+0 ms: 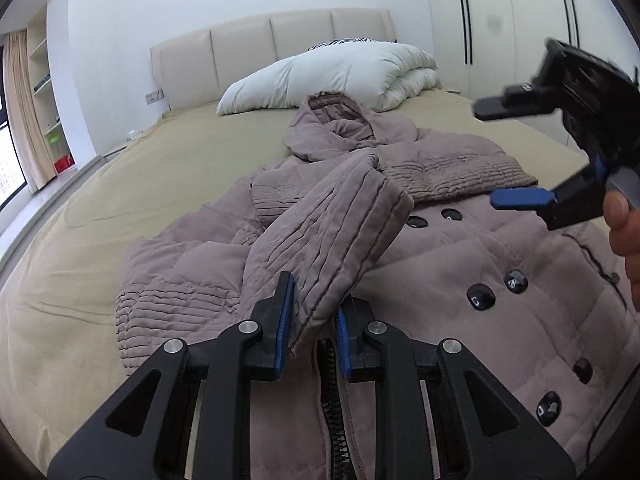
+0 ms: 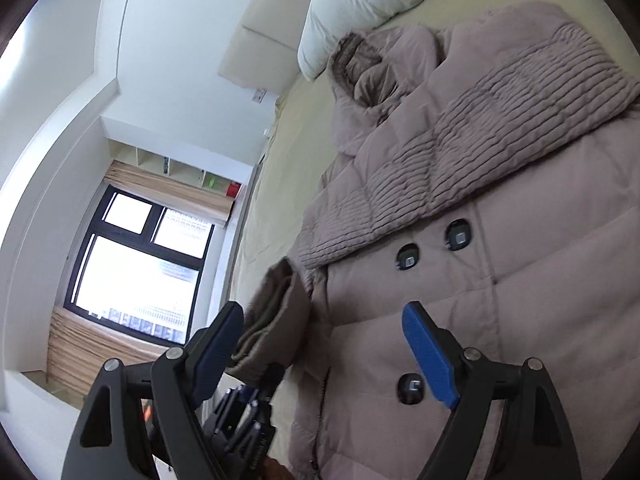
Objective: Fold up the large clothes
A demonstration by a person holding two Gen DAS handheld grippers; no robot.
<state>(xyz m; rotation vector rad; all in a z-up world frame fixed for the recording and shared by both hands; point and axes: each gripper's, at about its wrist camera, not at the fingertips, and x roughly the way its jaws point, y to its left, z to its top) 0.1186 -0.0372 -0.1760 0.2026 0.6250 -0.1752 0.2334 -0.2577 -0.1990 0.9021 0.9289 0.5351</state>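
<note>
A mauve padded coat [image 1: 460,264] lies front up on the bed, black buttons and zip showing, its hood [image 1: 332,120] toward the headboard. My left gripper [image 1: 312,308] is shut on the ribbed cuff of one sleeve [image 1: 332,232], which is held up and drawn across the coat's front. My right gripper [image 1: 504,152] hovers open above the coat's right side with nothing between its blue pads. In the right wrist view the coat [image 2: 520,280] fills the right half. There the right gripper [image 2: 324,312] stands wide open, and the lifted sleeve [image 2: 276,312] hangs beside its left finger.
The tan bed sheet [image 1: 120,200] spreads out left of the coat. A folded white duvet [image 1: 340,76] lies against the padded headboard [image 1: 260,52]. White wardrobe doors [image 1: 500,20] stand at the right. A person's hand [image 1: 624,232] holds the right gripper. A window [image 2: 136,264] and shelves lie beyond the bed.
</note>
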